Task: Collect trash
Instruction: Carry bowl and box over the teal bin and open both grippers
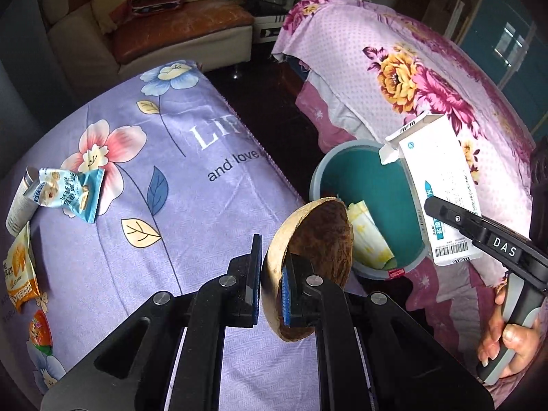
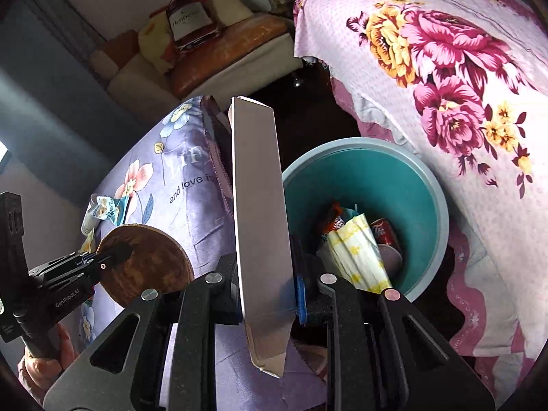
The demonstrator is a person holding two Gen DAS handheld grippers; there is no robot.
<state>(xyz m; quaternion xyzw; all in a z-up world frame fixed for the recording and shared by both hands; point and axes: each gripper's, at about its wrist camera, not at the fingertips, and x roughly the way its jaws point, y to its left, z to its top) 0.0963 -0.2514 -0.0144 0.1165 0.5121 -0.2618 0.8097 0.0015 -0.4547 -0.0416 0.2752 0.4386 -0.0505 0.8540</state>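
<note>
The left tool (image 1: 272,294) is clamped across the rim of a coconut shell half (image 1: 310,267), a stiff, light, curved thing best pinched at the wall edge; it hangs beside the teal bin (image 2: 428,185). The right tool (image 2: 267,294) grips a flat white carton (image 2: 258,205), light, crushable and smooth, held low across its faces near the bin's mouth, while wrappers (image 1: 68,191) lie on the purple-covered surface (image 1: 191,212)

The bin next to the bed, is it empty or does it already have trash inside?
Not empty. The bin already holds a yellow-patterned paper wrapper, a red can and other packaging at its bottom.
</note>
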